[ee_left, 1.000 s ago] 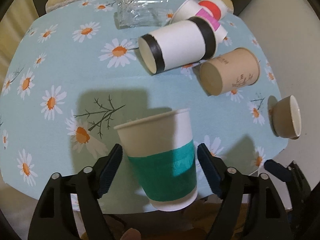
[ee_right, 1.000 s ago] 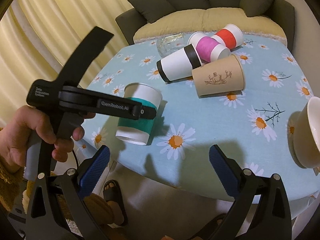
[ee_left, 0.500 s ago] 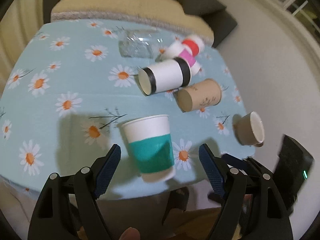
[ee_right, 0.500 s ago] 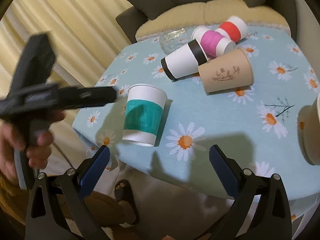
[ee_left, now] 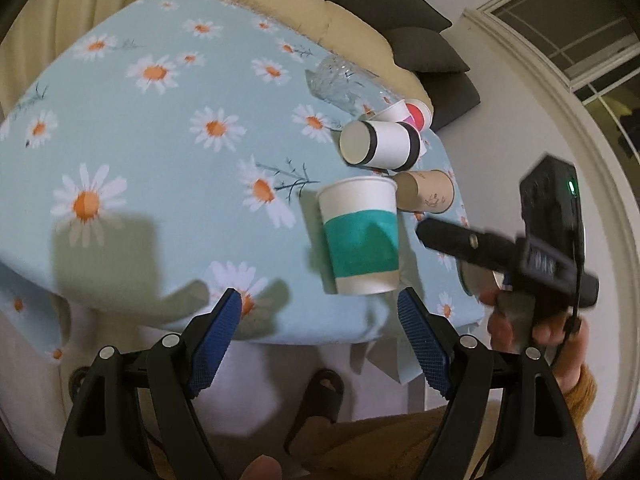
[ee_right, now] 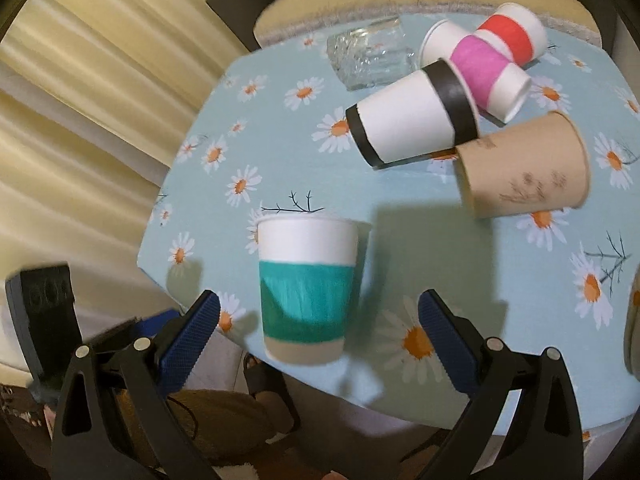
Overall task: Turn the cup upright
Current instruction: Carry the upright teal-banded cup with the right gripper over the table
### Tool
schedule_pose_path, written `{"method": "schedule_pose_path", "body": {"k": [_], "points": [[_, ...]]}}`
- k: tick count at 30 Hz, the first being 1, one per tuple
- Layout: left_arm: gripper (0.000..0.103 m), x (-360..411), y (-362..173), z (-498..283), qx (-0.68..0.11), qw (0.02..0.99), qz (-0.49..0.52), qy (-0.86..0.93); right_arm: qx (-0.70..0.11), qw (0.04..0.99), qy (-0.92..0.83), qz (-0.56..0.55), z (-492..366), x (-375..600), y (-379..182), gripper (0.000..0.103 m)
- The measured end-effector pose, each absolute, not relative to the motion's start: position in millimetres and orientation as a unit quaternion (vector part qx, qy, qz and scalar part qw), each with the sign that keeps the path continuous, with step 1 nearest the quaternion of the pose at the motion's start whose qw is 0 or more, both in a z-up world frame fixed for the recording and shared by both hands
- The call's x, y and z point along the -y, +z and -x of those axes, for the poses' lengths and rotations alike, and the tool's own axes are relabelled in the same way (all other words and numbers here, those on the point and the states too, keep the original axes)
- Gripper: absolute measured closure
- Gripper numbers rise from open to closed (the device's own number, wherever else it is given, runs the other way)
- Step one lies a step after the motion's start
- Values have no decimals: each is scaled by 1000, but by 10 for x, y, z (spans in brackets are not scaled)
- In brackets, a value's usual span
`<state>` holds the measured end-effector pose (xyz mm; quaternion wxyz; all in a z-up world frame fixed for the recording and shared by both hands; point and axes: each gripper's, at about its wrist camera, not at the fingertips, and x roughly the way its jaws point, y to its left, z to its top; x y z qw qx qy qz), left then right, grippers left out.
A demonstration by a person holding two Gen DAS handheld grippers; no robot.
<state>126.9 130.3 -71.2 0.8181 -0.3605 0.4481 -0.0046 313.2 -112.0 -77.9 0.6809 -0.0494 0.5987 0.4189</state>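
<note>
Cup (ee_right: pixel 307 292) with the teal band stands upright near the front edge of the surface (ee_right: pixel 440 248), mouth up, so by my reading that one is finished and the job turns to the ones lying down. Both tongs are spread wide and hold nothing: the left tongs (ee_left: pixel 320 334) hang back off the edge, the right tongs (ee_right: pixel 320 338) sit low in front of the teal cup, one blue pad on each side but not touching it.

Behind it lie a white cup with black bands (ee_right: pixel 414 120), a brown cup (ee_right: pixel 524 170), a pink-banded cup (ee_right: pixel 480 70), a red-banded cup (ee_right: pixel 512 32) and a glass jar (ee_right: pixel 370 54), all on their sides and crowded together. The next move likely calls for reaching past the teal cup without knocking it.

The brown cup carries a dark print, too blurred to read.
</note>
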Motion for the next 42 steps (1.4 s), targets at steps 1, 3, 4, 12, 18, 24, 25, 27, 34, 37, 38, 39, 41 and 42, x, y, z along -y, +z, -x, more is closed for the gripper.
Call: {"method": "schedule_pose_path", "body": {"k": [1,3,4,12,18,24,25,27,34,37,38,39,41,42], "points": [[25,-1311,-736,-1254,-449,818,360,-6,-602,680,415,58,-3135,1068,-787,5],[25,-1318,-777,-1233,-450,818,359,-10,-607,678,403,97,-3113,898,-811,5],[25,-1324,-789,-1223,-449,817,360,-13,-609,678,396,114,-3088,826,-831,5],[25,-1383,-934,-1222,-450,810,375,-28,-626,671,361,165,-3076,588,-1068,19],[25,-1419,-966,-1253,-456,809,371,-22,-640,664,350,165,-3104,537,-1139,35],[25,-1403,-1001,-1257,-462,808,365,-23,-639,666,349,162,-3089,548,-1104,37],[25,-1406,-1007,-1256,-462,807,366,-23,-638,667,351,160,-3080,557,-1089,38],[25,-1407,-1013,-1262,-462,807,366,-22,-635,669,353,154,-3082,592,-1049,38],[25,-1394,-997,-1282,-454,811,367,-30,-597,696,377,129,-3003,733,-790,38],[25,-1395,-969,-1268,-447,815,367,-36,-528,735,410,112,-2870,872,-538,38],[25,-1399,-957,-1265,-443,816,368,-39,-508,747,415,111,-2832,917,-478,38],[25,-1402,-952,-1262,-441,817,370,-41,-481,762,419,111,-2761,971,-413,38],[25,-1396,-937,-1259,-435,818,374,-49,-437,782,433,99,-2643,1060,-329,38],[25,-1387,-929,-1254,-433,819,374,-52,-415,793,438,89,-2586,1119,-294,38]]}}
